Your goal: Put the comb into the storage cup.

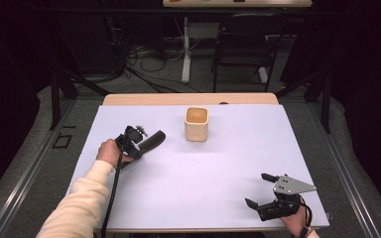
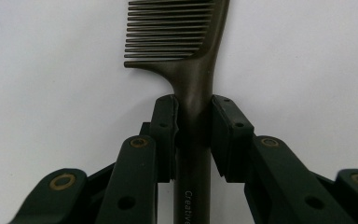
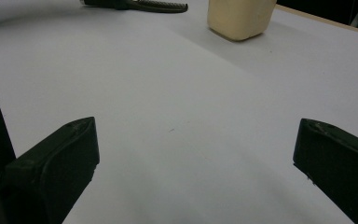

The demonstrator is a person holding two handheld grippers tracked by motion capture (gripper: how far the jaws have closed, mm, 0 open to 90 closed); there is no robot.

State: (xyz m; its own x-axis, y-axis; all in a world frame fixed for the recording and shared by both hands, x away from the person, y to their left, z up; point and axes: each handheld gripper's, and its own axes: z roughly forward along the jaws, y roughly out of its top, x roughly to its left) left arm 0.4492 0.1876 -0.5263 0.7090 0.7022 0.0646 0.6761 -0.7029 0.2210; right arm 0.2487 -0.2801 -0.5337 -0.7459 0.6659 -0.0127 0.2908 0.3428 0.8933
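my left tool (image 2: 193,135) clamps comb (image 2: 186,56) at neck, flat on table (image 1: 203,178), left of cup (image 1: 196,124). risk: slim handle pivots in pads on lift, teeth miss cup. right tool (image 1: 264,191) wide, idle.

Looks like a lab or recording studio: black curtains (image 1: 10,74) all round, bare white-topped table (image 1: 198,173) on a metal frame, cable tangle (image 1: 144,62) on grey carpet, a black chair (image 1: 245,44) and a second desk's leg (image 1: 186,49) behind.
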